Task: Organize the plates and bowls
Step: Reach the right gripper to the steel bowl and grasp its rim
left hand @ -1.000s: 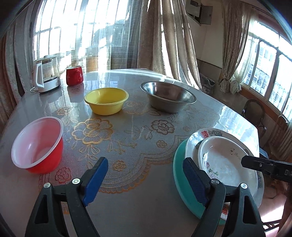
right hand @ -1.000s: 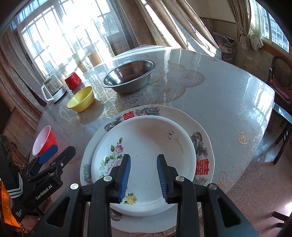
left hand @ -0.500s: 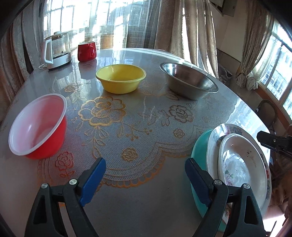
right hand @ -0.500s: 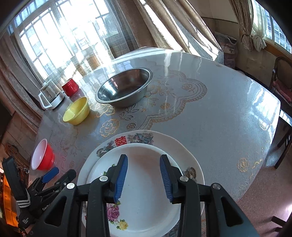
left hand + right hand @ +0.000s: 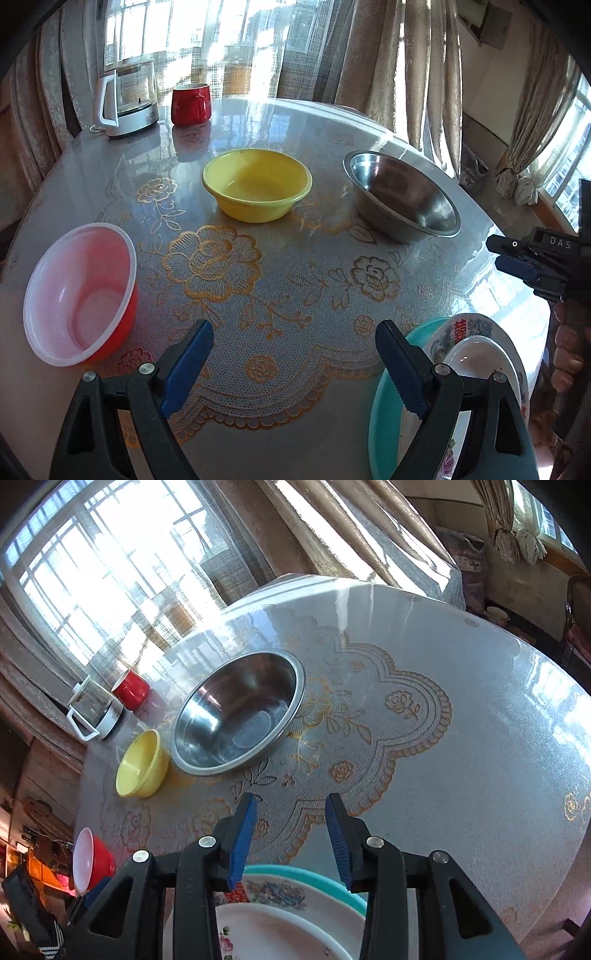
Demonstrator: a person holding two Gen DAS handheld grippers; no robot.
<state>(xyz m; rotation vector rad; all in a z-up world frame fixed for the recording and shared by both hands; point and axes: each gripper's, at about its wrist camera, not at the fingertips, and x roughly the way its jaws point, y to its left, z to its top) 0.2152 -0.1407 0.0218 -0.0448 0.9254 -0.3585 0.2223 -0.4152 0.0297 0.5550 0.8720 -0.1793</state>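
Observation:
My left gripper (image 5: pixel 295 332) hangs open over the lace-patterned table (image 5: pixel 295 258), nothing between its fingers. A red bowl with a white inside (image 5: pixel 81 295) sits to its left, a yellow bowl (image 5: pixel 256 184) ahead and a steel bowl (image 5: pixel 402 199) at the far right. Stacked at the near right are a teal plate (image 5: pixel 384 417), a patterned plate (image 5: pixel 465 328) and a white floral plate (image 5: pixel 476 362). My right gripper (image 5: pixel 291 801) is open and empty above the stack's far rim (image 5: pixel 332 882), pointing at the steel bowl (image 5: pixel 240 720). It also shows at the right edge of the left wrist view (image 5: pixel 517 258).
A glass kettle (image 5: pixel 125 99) and a red mug (image 5: pixel 190 103) stand at the table's far left edge, before curtains and windows. A chair (image 5: pixel 576 620) stands past the table's right side. The table's rounded edge runs close behind the plate stack.
My right gripper has moved off the white plate toward the steel bowl, and its jaws have widened. My left gripper has shifted toward the bowls, so the plates now lie at its lower right.

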